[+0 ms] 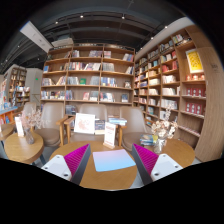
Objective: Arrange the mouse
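The claw (112, 160) is hanging wide open and empty over a pale-blue rectangular mat (113, 160) on the round wooden desk (113, 181) at lower centre

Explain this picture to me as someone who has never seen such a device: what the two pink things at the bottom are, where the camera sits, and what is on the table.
This is one wide-angle picture from a camera mounted on a hand-held gripper, looking forward along its two fingers. The pink shapes are pads on the inner faces of those fingers, parts of the tool itself. The fingers stand open and hold nothing. Between them, on a round wooden table, lies a pale blue mouse pad. No mouse is visible. A vase of flowers stands on the table beside one finger. Beyond are other tables with display signs and tall bookshelves; it looks like a bookshop or library.
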Tool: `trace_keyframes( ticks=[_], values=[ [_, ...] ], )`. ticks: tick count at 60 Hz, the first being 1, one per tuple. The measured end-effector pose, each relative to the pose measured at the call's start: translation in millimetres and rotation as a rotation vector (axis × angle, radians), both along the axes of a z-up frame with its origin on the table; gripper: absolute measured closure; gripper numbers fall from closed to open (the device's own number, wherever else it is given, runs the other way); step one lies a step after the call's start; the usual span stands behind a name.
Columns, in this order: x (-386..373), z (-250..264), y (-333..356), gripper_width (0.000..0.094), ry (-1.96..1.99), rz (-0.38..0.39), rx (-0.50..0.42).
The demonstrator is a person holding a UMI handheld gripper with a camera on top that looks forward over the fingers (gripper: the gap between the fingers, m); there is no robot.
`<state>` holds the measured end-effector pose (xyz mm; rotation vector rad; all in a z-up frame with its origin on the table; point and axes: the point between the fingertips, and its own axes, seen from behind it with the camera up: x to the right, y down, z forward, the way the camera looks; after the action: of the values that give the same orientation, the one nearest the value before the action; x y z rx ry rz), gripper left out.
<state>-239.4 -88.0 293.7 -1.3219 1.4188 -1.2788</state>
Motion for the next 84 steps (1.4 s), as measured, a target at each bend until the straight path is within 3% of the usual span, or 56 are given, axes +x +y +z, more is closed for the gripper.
trace_keyframes(
  ticks=[25,50,66,84],
  values=[
    [9.8,-50.1,-0.5,0.0074,0.098,0.001,0.007],
    [-6.3,-160.3,9.9,0.0077,0.289,0.007,0.014],
    [-12.4,-211.8,43.8,0.0082,0.373,0.039,0.012],
    [6.5,-246.9,120.9,0.0081,0.386,0.133,0.032]
  ],
)
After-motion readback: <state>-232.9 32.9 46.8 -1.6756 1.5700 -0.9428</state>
